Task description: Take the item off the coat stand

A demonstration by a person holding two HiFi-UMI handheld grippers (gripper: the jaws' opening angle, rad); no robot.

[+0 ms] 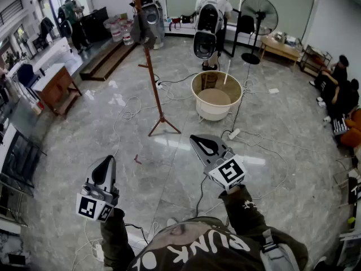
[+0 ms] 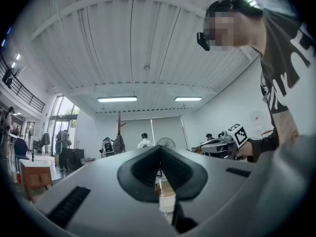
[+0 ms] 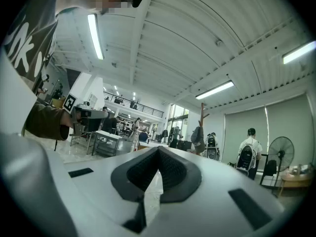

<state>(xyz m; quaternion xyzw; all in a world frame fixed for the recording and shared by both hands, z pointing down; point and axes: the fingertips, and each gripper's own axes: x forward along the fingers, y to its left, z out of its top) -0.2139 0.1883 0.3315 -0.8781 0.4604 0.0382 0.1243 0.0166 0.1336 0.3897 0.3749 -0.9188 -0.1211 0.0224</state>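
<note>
Grey bag (image 1: 148,20) hanging high on the coat stand (image 1: 152,78), slack and bulky, dark panel facing out. Not yet taken off, apparently; approach, grasp and lift all left. Well apart from left gripper (image 1: 107,161) and right gripper (image 1: 196,140), both pressed together, empty.

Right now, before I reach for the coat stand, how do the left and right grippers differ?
The right gripper is held further ahead than the left gripper, nearer the tub. The right gripper's tip angles leftward toward the base of the coat stand; the left gripper points straight ahead. Shared: both are shut and empty, well short of the coat stand and the bag hanging on it.
</note>
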